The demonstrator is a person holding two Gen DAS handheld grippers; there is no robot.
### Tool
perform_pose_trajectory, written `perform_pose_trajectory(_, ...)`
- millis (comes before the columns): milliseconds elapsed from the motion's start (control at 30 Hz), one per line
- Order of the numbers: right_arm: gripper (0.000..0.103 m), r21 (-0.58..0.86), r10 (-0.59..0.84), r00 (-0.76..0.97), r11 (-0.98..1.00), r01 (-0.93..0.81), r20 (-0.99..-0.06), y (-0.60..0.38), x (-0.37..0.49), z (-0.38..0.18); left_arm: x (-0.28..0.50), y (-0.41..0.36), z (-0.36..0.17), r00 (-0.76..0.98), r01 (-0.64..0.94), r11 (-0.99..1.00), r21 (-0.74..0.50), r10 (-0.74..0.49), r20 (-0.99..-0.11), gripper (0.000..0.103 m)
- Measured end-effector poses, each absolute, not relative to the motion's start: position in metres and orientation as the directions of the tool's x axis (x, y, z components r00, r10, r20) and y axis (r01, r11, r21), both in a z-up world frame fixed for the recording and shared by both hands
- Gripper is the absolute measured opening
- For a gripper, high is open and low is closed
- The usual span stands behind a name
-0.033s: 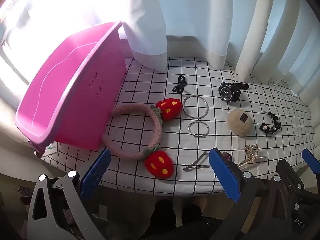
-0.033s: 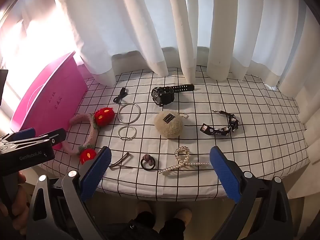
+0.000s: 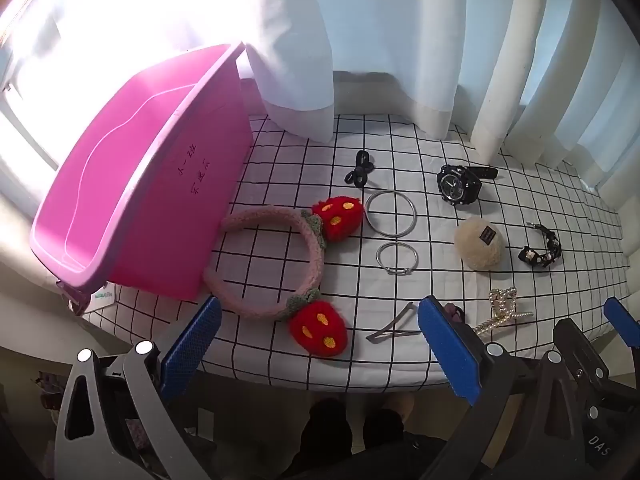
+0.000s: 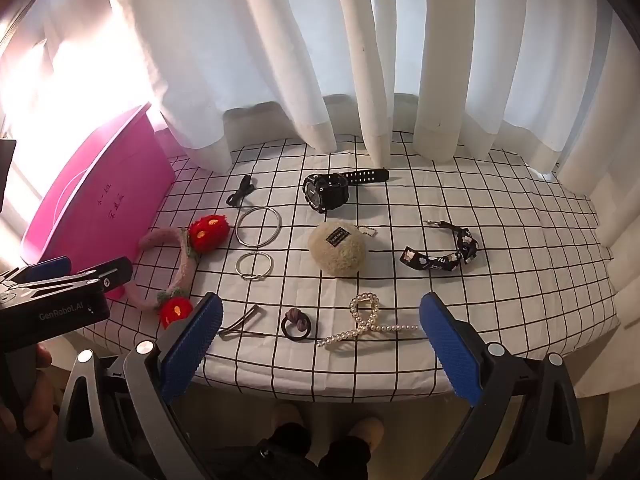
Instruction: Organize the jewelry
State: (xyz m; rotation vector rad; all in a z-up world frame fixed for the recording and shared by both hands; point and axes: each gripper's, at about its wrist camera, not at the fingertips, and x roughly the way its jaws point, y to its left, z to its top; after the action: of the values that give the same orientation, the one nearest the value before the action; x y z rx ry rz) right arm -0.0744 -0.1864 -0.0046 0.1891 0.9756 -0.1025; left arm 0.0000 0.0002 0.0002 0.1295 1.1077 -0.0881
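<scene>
Nothing had moved since the earlier frame; both views matched. We saw the pink bin (image 3: 132, 208) at the table's left, tilted with its mouth up and outward, empty as far as we could see. The strawberry headband (image 3: 280, 264) lay touching its wall. We held the left gripper (image 3: 316, 344) and right gripper (image 4: 320, 344) wide apart and empty, short of the near edge. We judged the headband first: pinch the band, not the plush, lift over the rim. Bangles (image 3: 392, 214), watch (image 3: 458, 188), pearl clip (image 4: 366, 320) came later.
</scene>
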Motion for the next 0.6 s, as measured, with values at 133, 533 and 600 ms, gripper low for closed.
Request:
perform_pose_trajectory(133, 0.094, 0.123, 0.009, 0.56, 0.978, 0.168, -0.828, -0.1867, -0.0749, -0.0046, -0.0001, 0.0001, 0.0002, 0.446, 0.135, 0.989, 0.068, 0.001, -0.895, 0.097)
perform_pose_trajectory(533, 0.094, 0.126, 0.011, 0.562, 0.978, 0.165, -0.827, -0.1873, -0.0772, -0.0049, -0.0065, -0.0023, 0.0022, 0.445, 0.132, 0.988, 0.076, 0.009, -0.896, 0.097)
perform_pose_trajectory(600, 0.094, 0.125, 0.011, 0.561, 0.978, 0.165, -0.827, -0.1869, -0.0768, -0.0052, -0.0069, -0.0023, 0.0023, 0.445, 0.132, 0.988, 0.075, 0.009, -0.895, 0.097)
